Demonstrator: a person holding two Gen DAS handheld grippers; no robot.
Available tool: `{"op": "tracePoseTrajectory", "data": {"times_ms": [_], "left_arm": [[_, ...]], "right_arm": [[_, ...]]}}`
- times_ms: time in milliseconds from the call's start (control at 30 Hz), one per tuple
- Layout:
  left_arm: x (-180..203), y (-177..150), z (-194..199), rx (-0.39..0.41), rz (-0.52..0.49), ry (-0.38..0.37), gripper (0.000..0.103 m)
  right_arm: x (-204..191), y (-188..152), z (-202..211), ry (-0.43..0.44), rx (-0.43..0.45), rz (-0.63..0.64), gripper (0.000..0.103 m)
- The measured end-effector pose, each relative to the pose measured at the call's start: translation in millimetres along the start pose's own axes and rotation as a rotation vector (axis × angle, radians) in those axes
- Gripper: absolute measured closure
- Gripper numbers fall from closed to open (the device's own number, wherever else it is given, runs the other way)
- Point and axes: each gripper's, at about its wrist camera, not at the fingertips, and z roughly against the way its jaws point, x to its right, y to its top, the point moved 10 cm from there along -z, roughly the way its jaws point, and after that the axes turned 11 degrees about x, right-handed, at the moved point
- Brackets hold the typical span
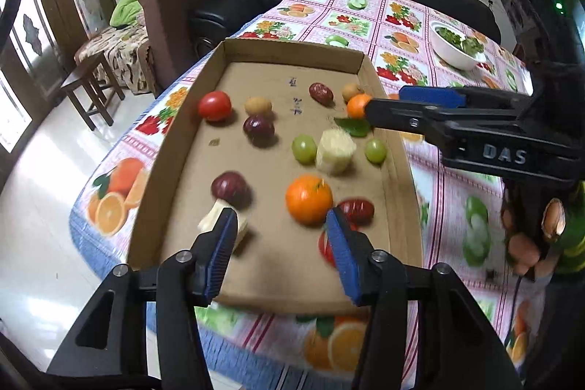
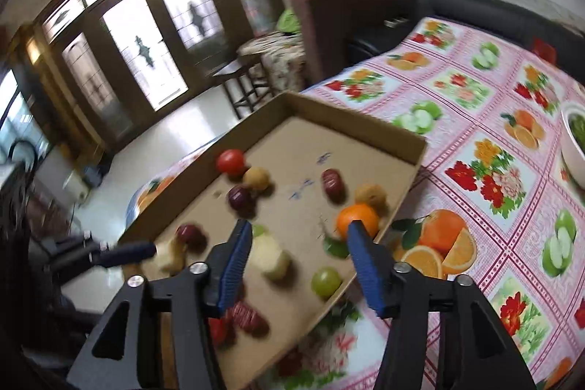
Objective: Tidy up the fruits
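Both my left gripper (image 1: 279, 253) and right gripper (image 2: 299, 265) hang apart, empty; I should centre one fruit in the box (image 1: 292, 52) before closing.

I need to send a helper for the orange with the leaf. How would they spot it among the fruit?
Find the cardboard tray on the fruit-print tablecloth. Near its far right corner sits a small orange. Unlike the bigger orange, a green leaf lies beside it.

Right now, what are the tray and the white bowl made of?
Tray: looks like corrugated cardboard, matte brown, with folded walls and a pen scribble on the floor. White bowl: glossy and smooth, probably ceramic or melamine; the pictures cannot settle which.
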Motion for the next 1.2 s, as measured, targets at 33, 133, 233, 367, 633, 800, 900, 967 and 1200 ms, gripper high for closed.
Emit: {"op": "tracePoseTrajectory", "data": {"times_ms": [33,133,233,367,633,800,900,967,1200], "left_arm": [[-1.3,-3.0,3.2,0.001,-0.004,0.002,0.053],[-4.9,-11.0,10.8,-0.002,-0.013,0.013,0.053],[-7.1,-18.0,20.1,0.005,-0.03,0.03,0.053],[-8.0,-23.0,31.3,0.024,-0.047,0.045,0.048],[-8.6,-34.0,46.1,0.047,-0.061,0.06,0.045],[-6.5,-46.4,50.4,0.028,-0.076,0.057,0.045],[-5.9,-53.5,52.3,0.016,-0.079,0.054,0.045],[-6.1,-57.4,53.3,0.01,-0.077,0.053,0.045],[-8.7,-65.5,53.4,-0.005,-0.076,0.054,0.045]], "right_arm": [[-4.3,-3.4,4.6,0.013,-0.002,0.027,0.042],[-13.6,-12.9,15.6,0.041,-0.011,0.082,0.034],[-20.3,-23.9,24.8,0.066,-0.032,0.131,0.03],[-31.4,-43.9,35.2,0.12,-0.091,0.183,0.025],[-49.3,-80.2,53.6,0.079,-0.14,0.422,0.022],[-59.3,-99.1,58.9,0.1,-0.177,0.517,0.021],[-62.9,-106.6,58.0,0.116,-0.206,0.532,0.021],[-65.6,-110.8,57.4,0.128,-0.218,0.54,0.021],[-71.4,-115.3,50.5,0.159,-0.238,0.538,0.021]]}}
